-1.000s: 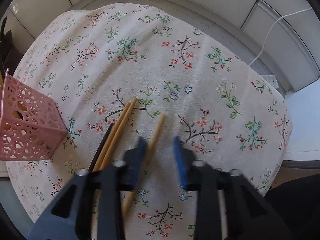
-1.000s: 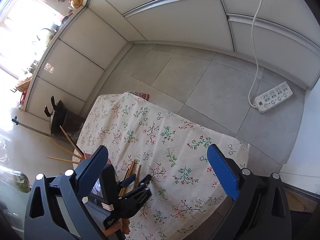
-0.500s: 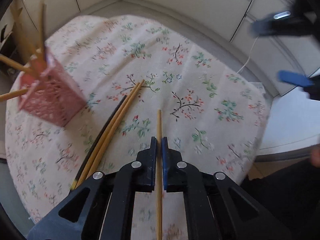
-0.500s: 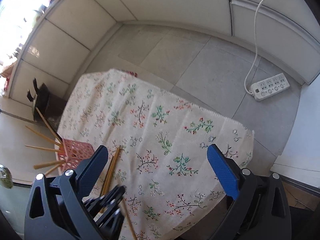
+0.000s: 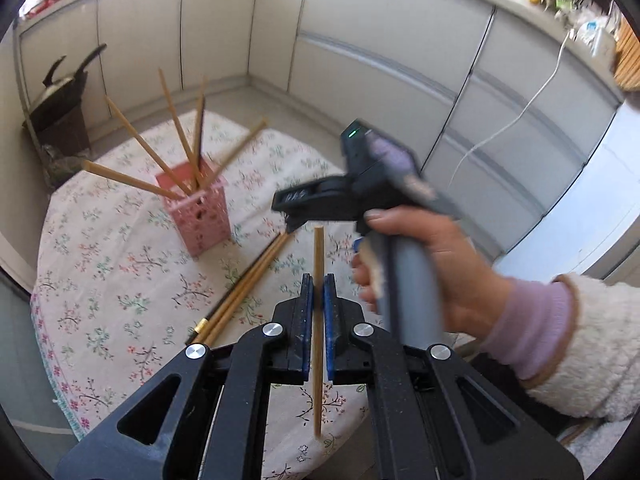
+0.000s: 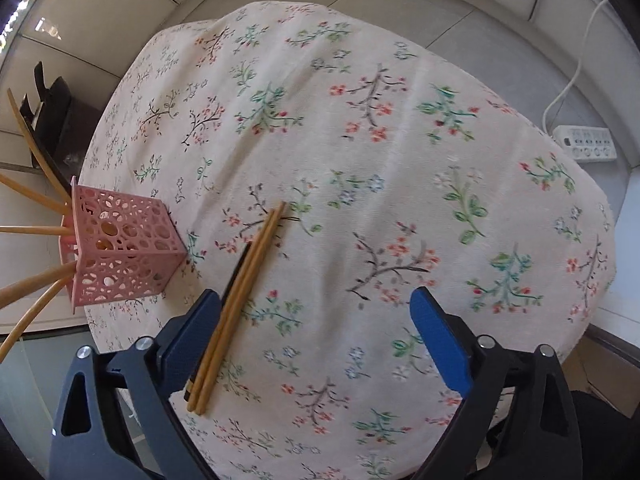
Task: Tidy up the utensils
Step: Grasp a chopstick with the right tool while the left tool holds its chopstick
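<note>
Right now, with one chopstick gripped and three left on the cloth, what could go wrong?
The left gripper pinches its chopstick mid-length, so it may pivot or slip on the way to the pink holder. Splayed chopsticks crowd that light holder; insertion might tip it. The right gripper, jaws just narrowing but open, may scatter the bunched chopsticks.

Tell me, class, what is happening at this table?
A person is sorting chopsticks into a pink holder. The left gripper is shut on one wooden chopstick. The right gripper, its jaws just closing a little, hangs open over the chopsticks left on the tablecloth, not gripping them.
</note>
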`<state>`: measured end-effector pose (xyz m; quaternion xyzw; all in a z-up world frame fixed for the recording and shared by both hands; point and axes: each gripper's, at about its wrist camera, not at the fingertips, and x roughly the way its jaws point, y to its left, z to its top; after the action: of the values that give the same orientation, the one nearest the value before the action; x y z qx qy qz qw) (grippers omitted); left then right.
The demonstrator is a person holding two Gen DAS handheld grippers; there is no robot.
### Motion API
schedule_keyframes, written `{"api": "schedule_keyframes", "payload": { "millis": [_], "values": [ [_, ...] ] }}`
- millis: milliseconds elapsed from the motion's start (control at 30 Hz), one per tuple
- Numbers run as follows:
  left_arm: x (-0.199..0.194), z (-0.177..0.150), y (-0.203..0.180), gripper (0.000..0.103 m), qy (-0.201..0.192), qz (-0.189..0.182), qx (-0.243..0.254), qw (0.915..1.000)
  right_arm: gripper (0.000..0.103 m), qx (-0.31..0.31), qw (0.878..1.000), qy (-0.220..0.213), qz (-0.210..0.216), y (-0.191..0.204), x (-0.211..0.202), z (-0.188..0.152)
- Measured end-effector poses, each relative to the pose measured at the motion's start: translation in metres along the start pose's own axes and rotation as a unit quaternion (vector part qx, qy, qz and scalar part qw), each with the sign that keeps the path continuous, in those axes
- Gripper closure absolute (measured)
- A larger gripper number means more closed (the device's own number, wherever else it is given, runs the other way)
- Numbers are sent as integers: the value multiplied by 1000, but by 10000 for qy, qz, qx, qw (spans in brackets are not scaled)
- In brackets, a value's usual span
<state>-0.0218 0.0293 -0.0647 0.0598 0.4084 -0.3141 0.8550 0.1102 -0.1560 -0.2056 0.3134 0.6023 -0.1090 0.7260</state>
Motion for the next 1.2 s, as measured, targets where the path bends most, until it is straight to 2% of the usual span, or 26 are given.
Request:
{"api": "schedule_keyframes", "payload": {
  "millis": [167, 200, 433, 600, 700, 800, 900, 933, 967, 1033, 1100, 1200],
  "values": [
    [-28, -2, 6, 98, -366, -137, -2, 9992, 39, -140, 9981, 133, -587, 16, 22, 9],
    [-33, -3, 8, 98, -435, -161, -2, 9989, 40, -119, 9976, 168, -663, 17, 26, 10],
    [-56, -4, 16, 98, -746, -222, -58, 9970, 38, -251, 9950, 22, -966, 36, 34, 18],
    [-63, -5, 23, 98, -887, -249, -130, 9957, 39, -68, 9973, 196, -710, 28, 33, 27],
    [-62, -5, 22, 98, -881, -247, -91, 9958, 37, -392, 9942, 124, -992, 39, 36, 27],
    [-62, -5, 23, 98, -881, -199, -114, 9958, 38, -843, 9866, -237, -1378, 54, 39, 15],
    [-62, -4, 22, 98, -874, -124, -133, 9960, 54, -1037, 9846, -425, -1344, 55, 35, 11],
    [-63, -4, 22, 98, -878, -96, -131, 9960, 72, -1040, 9844, -457, -1341, 53, 33, 11],
    [-64, -5, 22, 98, -884, -66, -131, 9960, 82, -1015, 9850, -492, -1303, 48, 30, 13],
    [-66, -4, 22, 98, -907, 41, -145, 9958, 90, -910, 9886, -538, -1076, 36, 27, 19],
    [-69, -4, 23, 98, -928, 216, -195, 9953, 97, -1009, 9868, -618, -1105, 27, 22, 20],
    [-70, -4, 26, 98, -949, 493, -315, 9938, 98, -1194, 9819, -757, -1257, 18, 16, 16]
  ]
}}
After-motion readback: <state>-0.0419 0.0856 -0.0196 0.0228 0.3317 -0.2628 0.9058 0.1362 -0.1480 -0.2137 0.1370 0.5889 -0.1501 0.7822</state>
